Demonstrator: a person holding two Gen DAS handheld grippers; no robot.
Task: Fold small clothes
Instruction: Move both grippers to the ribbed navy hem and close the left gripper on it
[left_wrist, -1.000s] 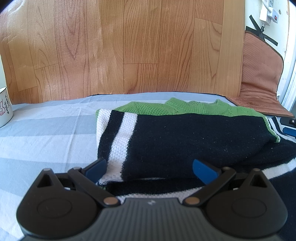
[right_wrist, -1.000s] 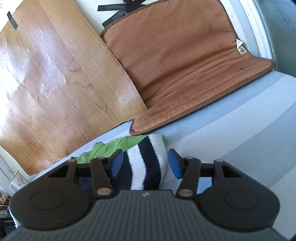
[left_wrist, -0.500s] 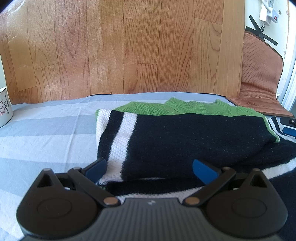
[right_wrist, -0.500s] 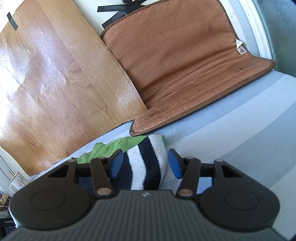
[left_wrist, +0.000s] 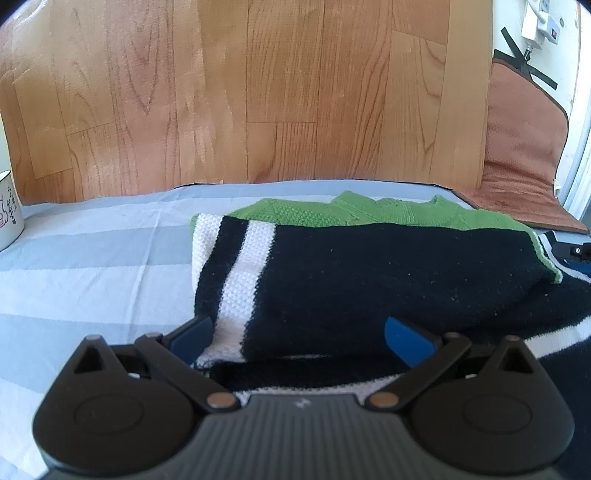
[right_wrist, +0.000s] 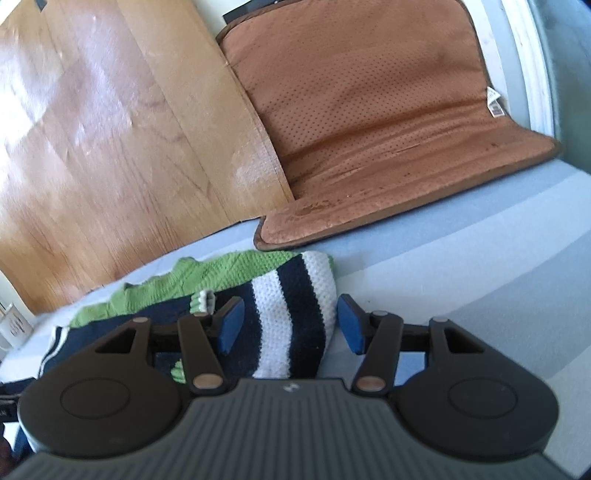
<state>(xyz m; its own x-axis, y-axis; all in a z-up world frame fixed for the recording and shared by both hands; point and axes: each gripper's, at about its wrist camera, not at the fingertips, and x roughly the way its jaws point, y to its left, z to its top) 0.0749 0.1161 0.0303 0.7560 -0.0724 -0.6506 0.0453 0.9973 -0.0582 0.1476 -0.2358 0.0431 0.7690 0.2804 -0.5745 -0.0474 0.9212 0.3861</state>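
A knitted sweater (left_wrist: 369, 280), navy with white stripes and a green hem, lies folded on the striped sheet. My left gripper (left_wrist: 301, 334) sits low at its near edge, jaws wide open, with the folded edge between the blue pads (left_wrist: 406, 336) and neither pressing on it. In the right wrist view the striped end of the sweater (right_wrist: 291, 306) lies between the jaws of my right gripper (right_wrist: 290, 325), which are opening. The right pad (right_wrist: 351, 325) stands apart from the knit; the left pad overlaps it.
The blue-grey striped sheet (right_wrist: 480, 277) covers the surface. A wood-patterned board (left_wrist: 258, 92) stands along the back. A brown perforated mat (right_wrist: 369, 129) leans at the back right, its foot on the sheet. A white mug (left_wrist: 9, 206) stands at the far left.
The right wrist view has rolled and shifted a little, and its jaws stand slightly wider around the striped end. The left gripper and the sweater have not moved.
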